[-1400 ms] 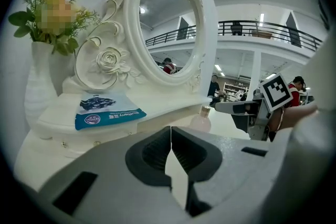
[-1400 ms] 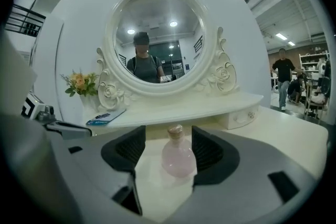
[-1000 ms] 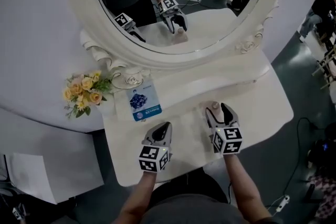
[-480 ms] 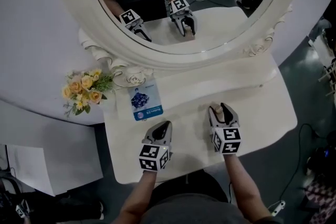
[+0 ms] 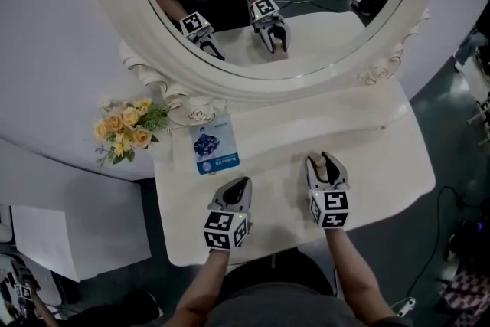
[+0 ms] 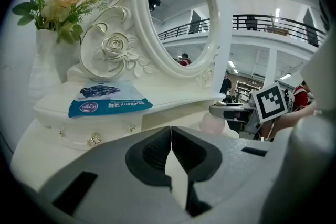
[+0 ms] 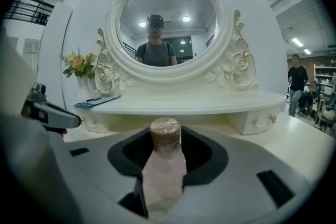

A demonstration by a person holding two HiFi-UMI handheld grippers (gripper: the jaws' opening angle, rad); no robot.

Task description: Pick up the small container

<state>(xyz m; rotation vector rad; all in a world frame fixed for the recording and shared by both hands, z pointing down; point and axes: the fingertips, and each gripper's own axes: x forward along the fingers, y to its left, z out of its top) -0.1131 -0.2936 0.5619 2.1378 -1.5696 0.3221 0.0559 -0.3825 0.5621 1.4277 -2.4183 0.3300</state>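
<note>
The small container point(image 7: 164, 165) is a pale pink bottle with a brown cap, standing upright on the white dressing table point(image 5: 387, 165). My right gripper point(image 7: 165, 139) has the bottle between its jaws, which are closing and lie against both of its sides. In the head view the right gripper point(image 5: 321, 162) is at the table's middle right, with the container point(image 5: 313, 159) just showing at its tips. My left gripper point(image 5: 239, 188) rests to the left with its jaws shut and empty. The left gripper point(image 6: 171, 149) view shows the container point(image 6: 212, 123) off to its right.
A blue packet point(image 5: 212, 148) lies on the raised shelf at the back left. A vase of yellow flowers point(image 5: 126, 130) stands beside it. A large oval mirror point(image 5: 268, 4) with a carved white frame rises behind the shelf. The table's front edge is near my arms.
The right gripper's jaws have drawn in around the container. The head camera has shifted slightly; both grippers stay in nearly the same places on the table.
</note>
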